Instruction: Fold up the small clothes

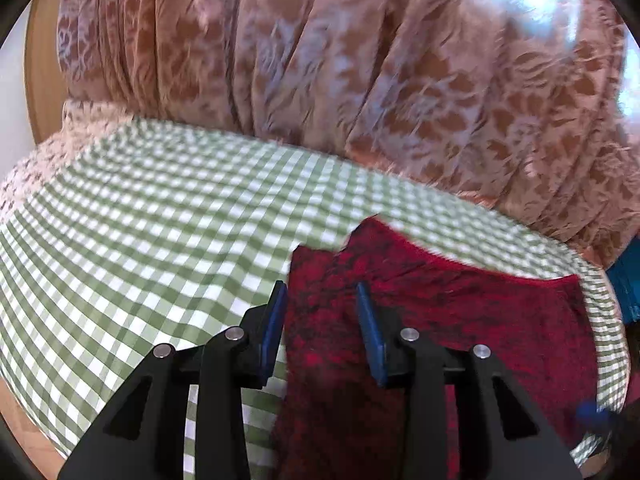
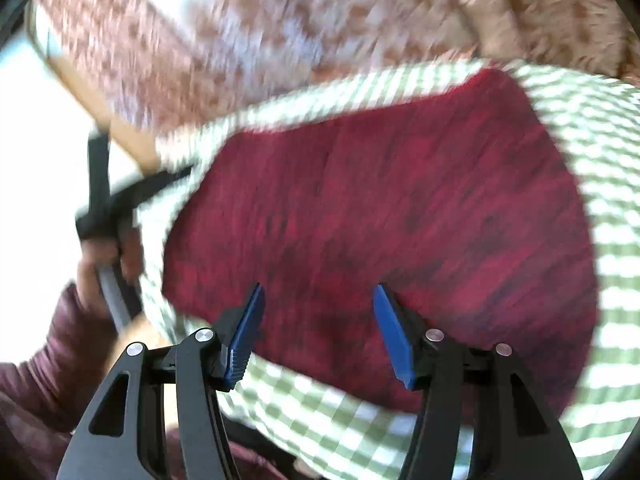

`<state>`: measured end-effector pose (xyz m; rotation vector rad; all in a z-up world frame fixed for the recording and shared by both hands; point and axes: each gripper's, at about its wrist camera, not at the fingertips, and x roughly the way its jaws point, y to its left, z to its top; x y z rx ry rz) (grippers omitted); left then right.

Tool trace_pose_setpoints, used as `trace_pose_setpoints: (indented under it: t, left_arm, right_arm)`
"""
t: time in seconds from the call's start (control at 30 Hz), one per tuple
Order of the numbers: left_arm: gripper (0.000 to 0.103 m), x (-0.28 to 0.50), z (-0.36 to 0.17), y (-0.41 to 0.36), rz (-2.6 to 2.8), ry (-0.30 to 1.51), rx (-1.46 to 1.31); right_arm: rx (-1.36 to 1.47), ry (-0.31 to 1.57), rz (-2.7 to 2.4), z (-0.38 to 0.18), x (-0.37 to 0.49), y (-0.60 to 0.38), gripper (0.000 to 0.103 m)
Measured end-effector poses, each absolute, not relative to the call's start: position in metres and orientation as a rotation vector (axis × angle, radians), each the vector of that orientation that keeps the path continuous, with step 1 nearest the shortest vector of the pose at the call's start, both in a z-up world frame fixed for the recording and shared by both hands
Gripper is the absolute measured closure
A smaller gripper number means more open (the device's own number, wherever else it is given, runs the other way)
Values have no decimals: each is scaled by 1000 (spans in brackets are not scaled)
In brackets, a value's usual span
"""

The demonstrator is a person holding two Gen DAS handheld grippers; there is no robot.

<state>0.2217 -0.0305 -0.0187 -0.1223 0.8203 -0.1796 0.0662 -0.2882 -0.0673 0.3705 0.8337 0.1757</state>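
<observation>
A dark red patterned garment (image 1: pixel 460 320) lies flat on the green-and-white checked tablecloth (image 1: pixel 160 220). My left gripper (image 1: pixel 321 292) hovers over the garment's left edge. Its blue pads (image 1: pixel 276 320) stand apart, with nothing pinched between them. In the right wrist view, which is blurred, the same red garment (image 2: pixel 380 200) fills the middle. My right gripper (image 2: pixel 318 292) stands open above its near edge, holding nothing. The other gripper (image 2: pixel 104 208) shows at the left of that view, held by a hand in a maroon sleeve (image 2: pixel 52 340).
A pink curtain with a brown floral pattern (image 1: pixel 360 60) hangs right behind the table. A wooden edge (image 2: pixel 132 144) shows past the tablecloth (image 2: pixel 612 240). Something blue (image 1: pixel 628 280) sits beyond the cloth's right side.
</observation>
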Motion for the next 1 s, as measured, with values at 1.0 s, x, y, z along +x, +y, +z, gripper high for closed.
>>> trace_pose_setpoints:
  t: [1.0]
  left_arm:
    - [66, 161, -50, -81, -244, 880, 66]
  right_arm:
    - [402, 778, -322, -102, 153, -403, 58]
